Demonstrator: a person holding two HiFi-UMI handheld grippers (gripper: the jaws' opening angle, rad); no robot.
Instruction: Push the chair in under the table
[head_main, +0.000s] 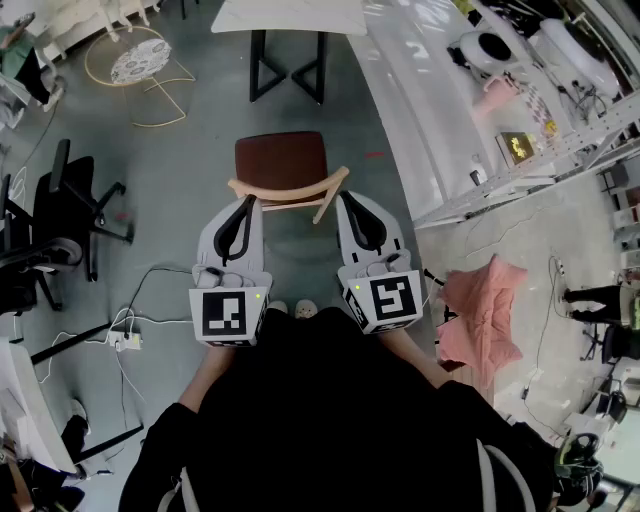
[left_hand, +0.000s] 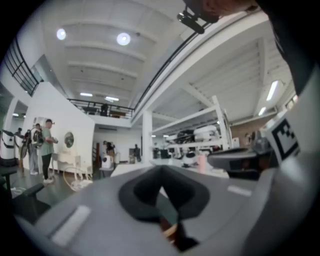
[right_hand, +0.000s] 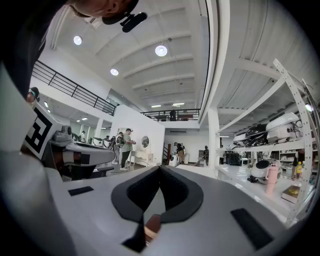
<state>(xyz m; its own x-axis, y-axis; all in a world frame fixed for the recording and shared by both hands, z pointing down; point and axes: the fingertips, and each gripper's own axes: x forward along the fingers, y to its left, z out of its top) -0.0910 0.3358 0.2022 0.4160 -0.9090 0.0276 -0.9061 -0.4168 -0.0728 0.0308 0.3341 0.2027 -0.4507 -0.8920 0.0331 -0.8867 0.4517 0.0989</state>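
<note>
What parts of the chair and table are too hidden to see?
- Head view: the table is cut off by the top edge.
- Head view: the chair hides most of its legs under its seat.
- Both gripper views: each gripper's body hides all but a sliver of chair.
- Head view: whether the left gripper and right gripper touch the backrest is too small to tell.

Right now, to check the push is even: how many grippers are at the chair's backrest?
2. Left gripper at the left end of the backrest, right gripper at its right end; jaws shut.

Grey floor (head_main: 190, 200), white shelving (right_hand: 280, 145), possibly balcony (right_hand: 172, 114)
</note>
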